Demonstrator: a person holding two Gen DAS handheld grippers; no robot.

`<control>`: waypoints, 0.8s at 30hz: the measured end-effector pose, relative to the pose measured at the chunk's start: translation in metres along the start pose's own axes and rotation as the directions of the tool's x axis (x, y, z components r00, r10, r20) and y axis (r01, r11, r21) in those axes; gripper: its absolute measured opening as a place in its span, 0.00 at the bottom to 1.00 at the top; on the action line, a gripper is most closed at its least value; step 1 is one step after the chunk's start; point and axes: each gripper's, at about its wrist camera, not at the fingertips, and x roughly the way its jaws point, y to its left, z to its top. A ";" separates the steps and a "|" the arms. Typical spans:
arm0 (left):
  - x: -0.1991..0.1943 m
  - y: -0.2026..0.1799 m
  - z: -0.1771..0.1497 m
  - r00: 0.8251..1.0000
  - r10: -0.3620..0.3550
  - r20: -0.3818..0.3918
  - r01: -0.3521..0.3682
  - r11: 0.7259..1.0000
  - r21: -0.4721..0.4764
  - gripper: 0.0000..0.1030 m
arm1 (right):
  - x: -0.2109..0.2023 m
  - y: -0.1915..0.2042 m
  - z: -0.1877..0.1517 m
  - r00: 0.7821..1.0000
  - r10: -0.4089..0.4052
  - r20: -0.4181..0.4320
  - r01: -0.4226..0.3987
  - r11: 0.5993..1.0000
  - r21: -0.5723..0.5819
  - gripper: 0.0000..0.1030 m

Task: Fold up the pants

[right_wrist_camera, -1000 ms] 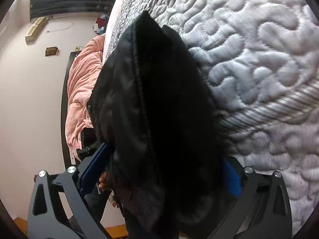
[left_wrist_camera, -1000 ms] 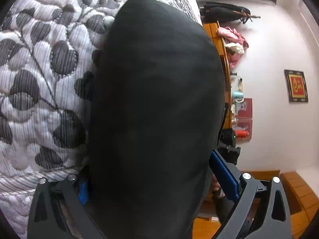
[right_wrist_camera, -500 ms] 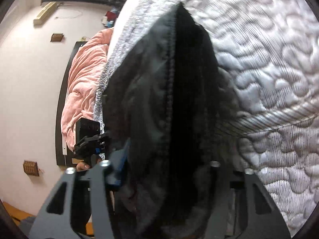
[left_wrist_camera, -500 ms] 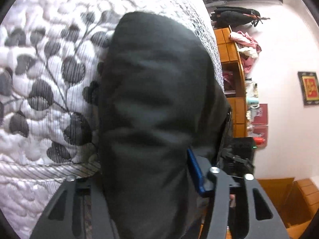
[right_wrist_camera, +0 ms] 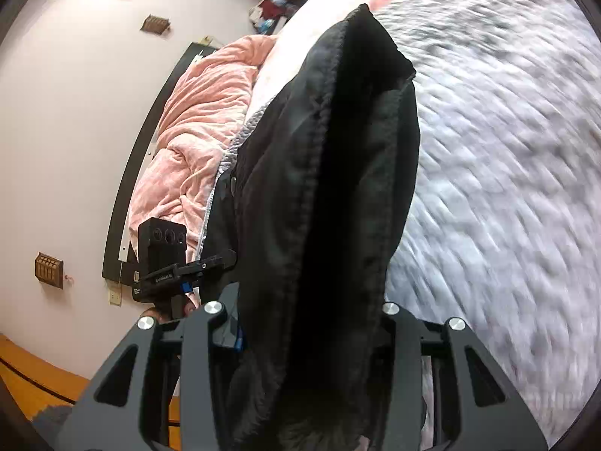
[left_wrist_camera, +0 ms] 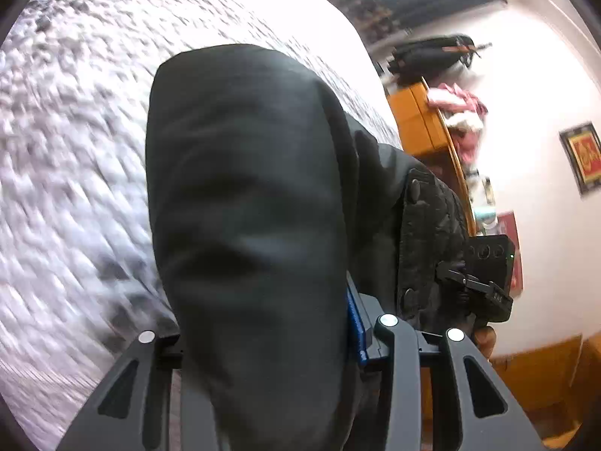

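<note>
The left gripper [left_wrist_camera: 263,342] is clamped on a thick fold of the black pants [left_wrist_camera: 244,195], the cloth bulging out between its dark jaws and hiding most of the blue pad on the right side. The right gripper [right_wrist_camera: 300,323] is likewise clenched on the pants [right_wrist_camera: 330,195], gripping a bunched edge whose stitched seam runs up the middle of the fabric. From the left wrist view the cloth is smooth, matte and rounded like a filled sleeve, with a flap bearing two dark snaps on its right side. From the right wrist view it looks deeper black, with a fuzzy lining near the jaws and a squared-off top end. The pants are held up in front of both cameras, above the white and grey quilted bedspread [left_wrist_camera: 75,150], which is blurred. A pink blanket [right_wrist_camera: 195,120] lies crumpled at the bed's far side, and an orange wooden cabinet [left_wrist_camera: 417,124] stands by the wall.
</note>
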 end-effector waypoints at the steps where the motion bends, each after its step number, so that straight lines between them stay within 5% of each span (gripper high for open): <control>1: -0.002 0.007 0.010 1.000 0.002 0.005 -0.001 1.000 -0.016 0.40 | 0.010 0.000 0.013 1.000 0.004 -0.007 -0.004 1.000 -0.001 0.39; 7: 0.014 0.081 0.063 0.997 0.071 -0.026 -0.074 0.988 -0.134 0.41 | 0.090 -0.022 0.070 0.995 -0.045 -0.090 0.051 0.996 0.066 0.42; 11: 0.016 0.118 0.063 0.999 0.038 -0.012 -0.040 0.972 -0.233 0.73 | 0.114 -0.045 0.088 0.986 -0.125 -0.115 0.138 0.985 0.109 0.59; 14: -0.002 0.116 0.056 0.995 0.099 0.015 -0.094 0.975 -0.200 0.77 | 0.102 -0.047 0.087 0.979 -0.178 -0.103 0.185 0.980 0.073 0.66; 17: -0.038 0.106 0.063 0.962 0.248 0.110 -0.226 0.957 -0.182 0.85 | 0.068 -0.044 0.085 0.958 -0.288 -0.012 0.288 0.957 0.028 0.67; 20: -0.056 0.085 0.079 0.930 0.308 0.202 -0.277 0.946 -0.166 0.89 | 0.032 -0.023 0.096 0.908 -0.391 0.150 0.398 0.917 -0.021 0.67; 24: -0.035 0.062 0.110 0.901 0.389 0.193 -0.377 0.921 -0.096 0.93 | 0.037 0.018 0.116 0.947 -0.252 0.199 0.275 0.956 -0.098 0.67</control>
